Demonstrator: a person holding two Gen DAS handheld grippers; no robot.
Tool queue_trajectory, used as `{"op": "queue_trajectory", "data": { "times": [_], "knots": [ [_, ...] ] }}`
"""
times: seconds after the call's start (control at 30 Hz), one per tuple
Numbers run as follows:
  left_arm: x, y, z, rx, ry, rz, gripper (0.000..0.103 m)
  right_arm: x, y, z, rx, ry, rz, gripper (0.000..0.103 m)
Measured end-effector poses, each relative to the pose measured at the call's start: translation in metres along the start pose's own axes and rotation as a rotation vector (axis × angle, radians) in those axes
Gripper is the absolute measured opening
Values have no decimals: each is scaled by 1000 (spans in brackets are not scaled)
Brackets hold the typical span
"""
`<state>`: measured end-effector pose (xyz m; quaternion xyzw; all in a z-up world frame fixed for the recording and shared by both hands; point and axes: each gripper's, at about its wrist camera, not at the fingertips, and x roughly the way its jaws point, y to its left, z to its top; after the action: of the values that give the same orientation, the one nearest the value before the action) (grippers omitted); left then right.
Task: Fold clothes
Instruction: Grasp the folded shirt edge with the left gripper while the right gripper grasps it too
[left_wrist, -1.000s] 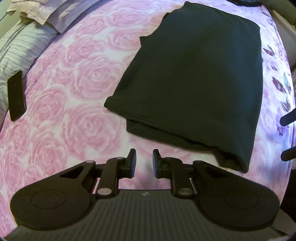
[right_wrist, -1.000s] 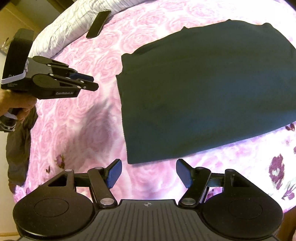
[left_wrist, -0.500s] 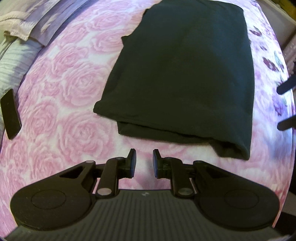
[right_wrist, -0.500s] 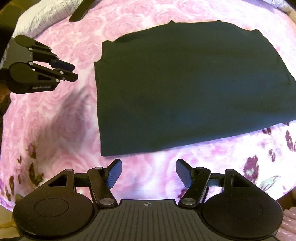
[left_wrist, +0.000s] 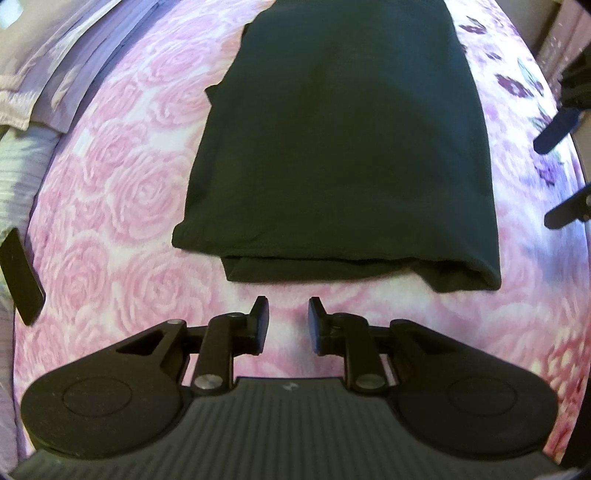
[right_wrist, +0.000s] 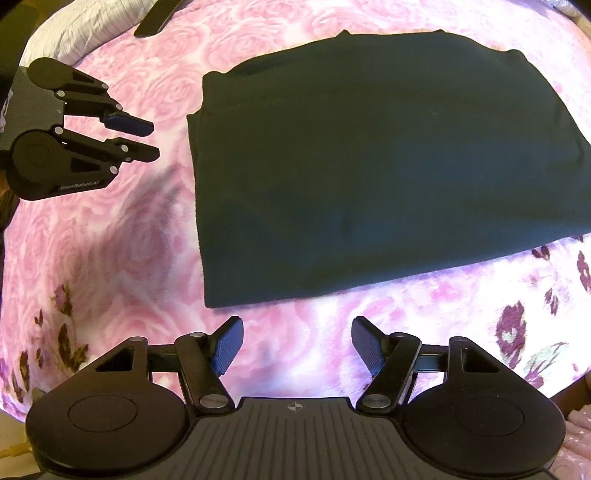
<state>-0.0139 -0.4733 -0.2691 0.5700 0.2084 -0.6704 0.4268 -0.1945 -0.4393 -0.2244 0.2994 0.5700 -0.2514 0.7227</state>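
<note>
A black garment (left_wrist: 343, 147) lies folded into a flat rectangle on the pink rose-print bedspread (left_wrist: 122, 206); it also shows in the right wrist view (right_wrist: 369, 166). My left gripper (left_wrist: 287, 321) hovers just short of its near layered edge, jaws a little apart and empty; it also shows in the right wrist view (right_wrist: 151, 138). My right gripper (right_wrist: 297, 341) is wide open and empty, just short of the garment's long edge. Its fingers (left_wrist: 557, 129) show at the right edge of the left wrist view.
A black phone-like slab (left_wrist: 20, 273) lies at the bed's left side, also in the right wrist view (right_wrist: 155, 18). Grey striped bedding (left_wrist: 18, 173) and pillows (left_wrist: 55, 66) lie beyond it. The bed's edge runs close along the right.
Both grippers have swung round the garment. The left now faces its short layered edge squarely. The right sits nearer the long edge. Jaw openings are unchanged.
</note>
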Motion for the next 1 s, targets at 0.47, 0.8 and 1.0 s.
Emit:
{"op": "queue_trajectory", "data": {
  "times": [0.47,0.8,1.0],
  "knots": [
    [16,-35,-39,534,-151,117,47,5,49,-10,-266,-118,-43,68],
    [60,-40,-60,886,-366,208,61,58,93,-26,-429,-213,-128,68],
    [73,-33,-52,948,-405,224,45,79,99,-31,-580,-301,-236,68]
  ]
}}
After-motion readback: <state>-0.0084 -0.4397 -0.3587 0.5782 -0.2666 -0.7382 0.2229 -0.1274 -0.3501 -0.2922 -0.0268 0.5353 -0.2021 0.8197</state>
